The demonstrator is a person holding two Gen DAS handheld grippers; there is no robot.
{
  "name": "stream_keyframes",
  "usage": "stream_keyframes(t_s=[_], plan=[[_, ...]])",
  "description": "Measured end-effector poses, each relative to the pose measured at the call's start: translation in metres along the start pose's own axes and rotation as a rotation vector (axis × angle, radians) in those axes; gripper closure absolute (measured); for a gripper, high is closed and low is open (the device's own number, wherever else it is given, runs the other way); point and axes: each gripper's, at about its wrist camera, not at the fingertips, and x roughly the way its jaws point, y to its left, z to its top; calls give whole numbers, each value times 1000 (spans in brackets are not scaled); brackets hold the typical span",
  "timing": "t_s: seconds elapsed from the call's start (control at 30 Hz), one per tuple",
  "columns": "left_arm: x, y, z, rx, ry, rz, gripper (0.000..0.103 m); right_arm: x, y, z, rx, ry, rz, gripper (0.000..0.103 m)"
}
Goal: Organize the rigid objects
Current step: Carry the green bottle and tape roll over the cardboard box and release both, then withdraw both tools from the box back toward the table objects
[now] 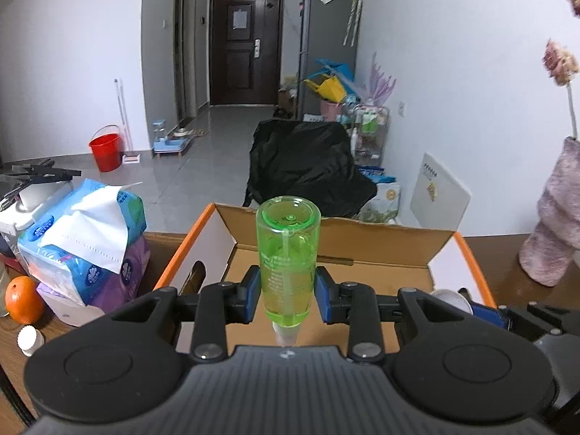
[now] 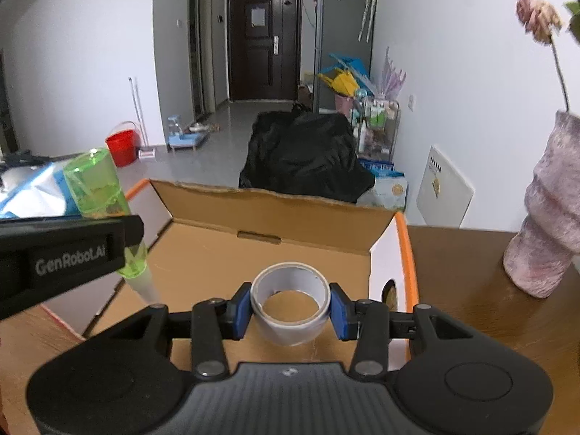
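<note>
Left gripper [image 1: 288,290]: its blue pads pinch a green bottle [image 1: 288,250] at mid-body, base pointing away and white nozzle toward the camera. The bottle hangs over the cardboard box [image 1: 391,250], toward the box's left half in the right wrist view. Judgement: gripping the waist keeps the round body from rolling between the pads, ready for lowering.

Right gripper [image 2: 290,310]: its pads clamp a roll of tape [image 2: 290,301] across its width, the hole facing the camera. The roll hangs above the box floor at 6 o'clock of the box, near the front edge. Judgement: both items are brought over the open box together for depositing; neither is released.

Writing: "GenRobot.AI" reads clearly on the left gripper's side in the right wrist view. Print on the bottle and on the tissue pack [image 1: 83,239], at 9 o'clock of the box, is too small to read.
</note>
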Motion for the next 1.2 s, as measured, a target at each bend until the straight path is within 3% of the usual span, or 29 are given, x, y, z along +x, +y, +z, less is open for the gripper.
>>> stream_keyframes(t_s=[0.17,0.2,0.23,0.27,0.3,0.33,0.37,0.77,1.2], plan=[[18,-3,-1,36,51,17,70,21,-5,-3,10,29,-11,60],[20,-1,0,35,62,26,65,25,-5,-4,9,39,-17,60],[20,1,-1,30,59,25,52,28,-5,-5,3,51,-16,52],[18,5,-2,24,50,22,43,29,-6,-7,-4,63,-16,35],[15,8,-2,19,38,22,21,29,-7,-8,-10,66,-18,13],[12,11,-2,13,21,20,5,27,-7,-9,-13,54,-28,6],[7,14,-2,4,-1,23,0,24,-7,-11,-16,35,-41,2],[-29,29,-3,-44,-38,13,0,-6,-17,-15,-1,-6,-26,2],[-97,36,-22,-34,-86,-9,0,-73,-6,-43,-40,-89,3,2]])
